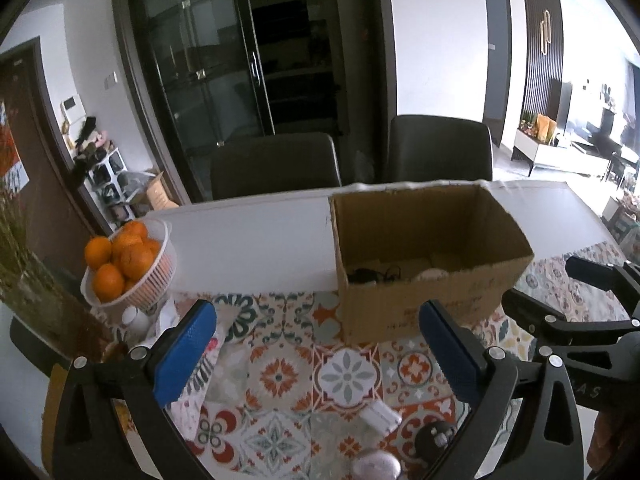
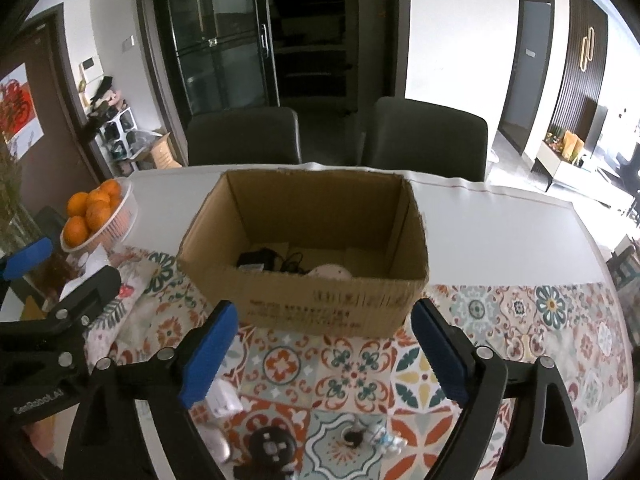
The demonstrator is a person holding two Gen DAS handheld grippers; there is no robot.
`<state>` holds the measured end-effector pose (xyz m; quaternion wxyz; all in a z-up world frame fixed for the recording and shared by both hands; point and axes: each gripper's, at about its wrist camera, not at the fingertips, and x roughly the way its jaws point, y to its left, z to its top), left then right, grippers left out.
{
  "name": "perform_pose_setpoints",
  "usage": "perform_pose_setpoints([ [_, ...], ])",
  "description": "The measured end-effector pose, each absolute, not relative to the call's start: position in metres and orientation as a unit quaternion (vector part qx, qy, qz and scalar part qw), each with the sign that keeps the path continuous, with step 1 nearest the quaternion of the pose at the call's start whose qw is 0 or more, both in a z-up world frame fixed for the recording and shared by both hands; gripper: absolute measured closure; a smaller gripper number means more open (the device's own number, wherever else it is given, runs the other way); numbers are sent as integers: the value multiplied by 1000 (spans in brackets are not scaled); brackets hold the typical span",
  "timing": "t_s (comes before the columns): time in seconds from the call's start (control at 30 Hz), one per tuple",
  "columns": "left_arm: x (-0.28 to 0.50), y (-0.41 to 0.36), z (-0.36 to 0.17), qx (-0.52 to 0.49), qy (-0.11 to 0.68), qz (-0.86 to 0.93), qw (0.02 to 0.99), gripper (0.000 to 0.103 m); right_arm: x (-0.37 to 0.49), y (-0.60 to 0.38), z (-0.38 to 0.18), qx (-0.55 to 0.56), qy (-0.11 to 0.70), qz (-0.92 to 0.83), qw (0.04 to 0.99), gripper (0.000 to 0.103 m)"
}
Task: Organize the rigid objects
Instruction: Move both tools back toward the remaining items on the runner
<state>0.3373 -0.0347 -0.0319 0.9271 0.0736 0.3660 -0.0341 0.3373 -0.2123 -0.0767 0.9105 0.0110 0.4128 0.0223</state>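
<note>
Cardboard box, open-topped, stands on the patterned tablecloth at mid-table; it serves, by judgement, as the collecting bin. Its long axis runs left to right across the right wrist view, printed front wall facing both grippers. Inside lie a black adapter with cord and a pale round item, partly hidden by the front wall.

Loose items wait on the cloth near the front edge: white plug-like block, black round gadget, small white-and-blue figurine.

Right gripper: blue pads spread wide, holding nothing, poised above the loose items and facing the box.

Left gripper: likewise spread and empty, just beside the right.

Basket of oranges stands at the far left, apart from the box.
</note>
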Motion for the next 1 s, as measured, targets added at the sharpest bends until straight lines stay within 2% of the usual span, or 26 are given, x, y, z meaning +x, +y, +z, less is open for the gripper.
perform_pose_setpoints([
  [0.43, 307, -16, -73, 50, 421, -28, 905, 0, 309, -197, -101, -12, 427, 28, 904, 14],
  [1.0, 281, -11, -136, 52, 514, -53, 855, 0, 288, -186, -166, 8, 514, 66, 855, 14],
])
